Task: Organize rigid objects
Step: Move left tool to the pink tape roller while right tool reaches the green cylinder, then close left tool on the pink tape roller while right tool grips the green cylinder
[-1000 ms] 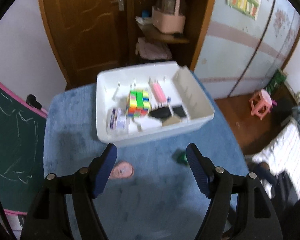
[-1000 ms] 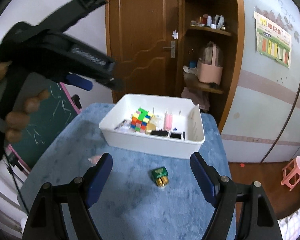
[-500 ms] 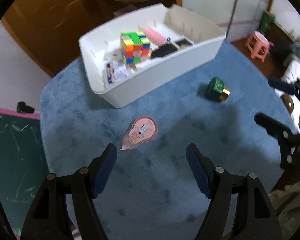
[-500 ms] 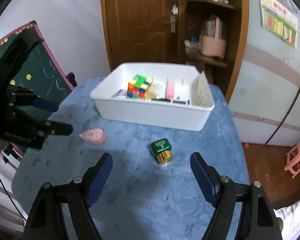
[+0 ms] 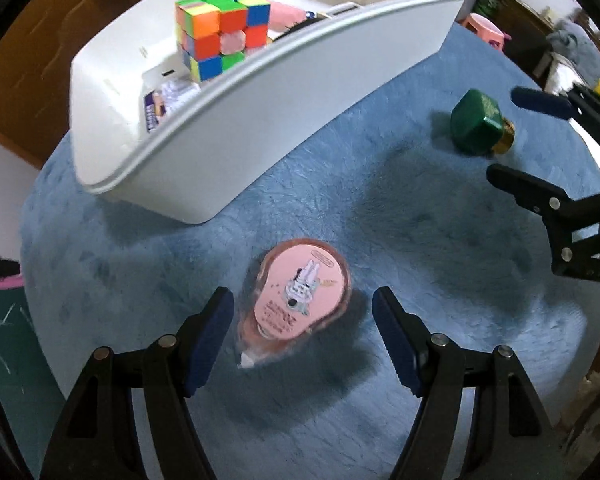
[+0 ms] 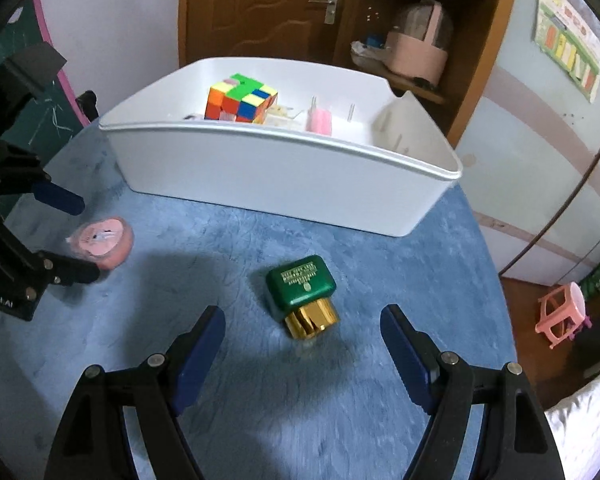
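The left gripper (image 5: 303,334) is held open astride the pink tape (image 5: 300,300); the right gripper (image 6: 302,350), also open, is aimed at the green bottle (image 6: 302,290); both are lined up for the bin (image 6: 284,172).

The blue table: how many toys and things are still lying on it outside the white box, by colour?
Pink: 1, the pink correction tape
Green and gold: 1, the green bottle
Total: 2 on the blue table, outside the white box.
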